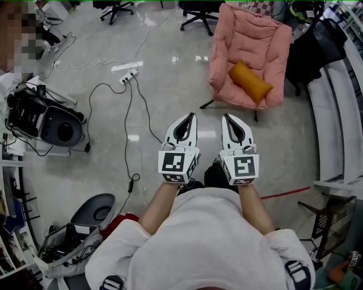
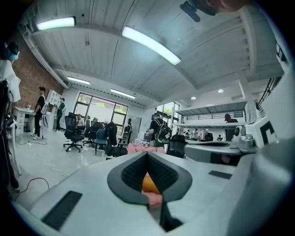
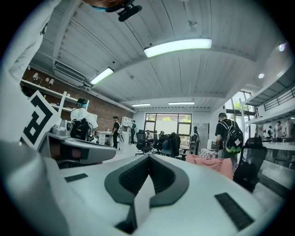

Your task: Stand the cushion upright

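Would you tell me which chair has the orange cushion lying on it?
The pink padded armchair, with the cushion on its seat; the others are black office chairs.

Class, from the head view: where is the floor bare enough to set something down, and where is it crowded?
Bare: the glossy grey floor between the black cables and the pink padded chair, and the strip beside the white benches. Crowded: the left edge, with black equipment and bags. The orange cushion lies on the chair's seat.

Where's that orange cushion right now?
In the head view's upper right, the oblong orange fabric cushion lies slanted on the seat of the pink padded armchair, beyond the right gripper.
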Motion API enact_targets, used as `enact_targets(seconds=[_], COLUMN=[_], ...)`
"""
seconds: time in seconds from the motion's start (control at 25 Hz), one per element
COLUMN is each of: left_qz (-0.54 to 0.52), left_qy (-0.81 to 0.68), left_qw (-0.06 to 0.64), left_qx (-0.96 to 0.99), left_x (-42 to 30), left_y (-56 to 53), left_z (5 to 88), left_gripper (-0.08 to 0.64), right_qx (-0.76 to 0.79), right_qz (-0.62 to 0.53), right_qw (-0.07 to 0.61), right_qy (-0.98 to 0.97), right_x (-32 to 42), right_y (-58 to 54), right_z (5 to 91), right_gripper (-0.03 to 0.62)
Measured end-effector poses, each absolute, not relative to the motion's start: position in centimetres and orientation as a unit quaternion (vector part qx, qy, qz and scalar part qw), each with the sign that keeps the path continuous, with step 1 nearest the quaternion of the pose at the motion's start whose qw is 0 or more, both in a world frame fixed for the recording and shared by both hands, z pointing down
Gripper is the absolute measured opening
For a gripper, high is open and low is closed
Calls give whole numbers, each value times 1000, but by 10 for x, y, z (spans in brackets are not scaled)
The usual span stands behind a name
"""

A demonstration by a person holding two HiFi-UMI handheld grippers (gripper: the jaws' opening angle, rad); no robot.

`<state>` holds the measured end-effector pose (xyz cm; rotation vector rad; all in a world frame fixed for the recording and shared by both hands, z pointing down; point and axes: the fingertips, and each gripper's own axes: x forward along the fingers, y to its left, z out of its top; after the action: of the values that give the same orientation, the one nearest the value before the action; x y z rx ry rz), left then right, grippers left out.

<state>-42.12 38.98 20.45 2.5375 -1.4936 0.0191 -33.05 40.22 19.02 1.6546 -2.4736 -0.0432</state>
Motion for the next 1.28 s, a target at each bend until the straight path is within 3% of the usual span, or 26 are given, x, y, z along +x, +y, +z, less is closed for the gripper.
enact_targets(seconds=[0.72, 1.28], left_qz=[18, 96], left_qy=[-473, -405], left_qw=[94, 81], left_qx=[876, 906], left_x=[-383, -292], left_y=[219, 111], left_z=[200, 224], left_gripper=[11, 12], right_qx=[559, 610], right_qz=[4, 85], right_qw=[93, 58], right_qy=[-824, -785], right_x=[-302, -200], right_y=[230, 139], right_z=[209, 242], right_gripper=[8, 8])
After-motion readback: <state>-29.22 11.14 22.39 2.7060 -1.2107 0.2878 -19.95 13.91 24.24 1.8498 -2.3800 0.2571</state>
